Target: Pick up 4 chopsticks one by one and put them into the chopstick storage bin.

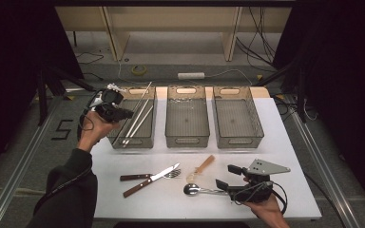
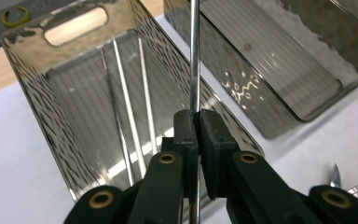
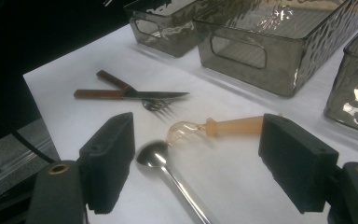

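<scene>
Right now my left claw [image 2: 197, 122] is clamped tight on a thin metal chopstick [image 2: 194, 56], which runs up from between the jaws over the left bin [image 2: 25, 70], where two more sticks lie. My right claw [image 3: 196, 163] stands wide open over the steel spoon [image 3: 154, 154] on the counter [image 3: 242, 186], holding nothing.

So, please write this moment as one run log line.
left gripper: shut on chopstick over left bin | right gripper: open, above spoon
</scene>
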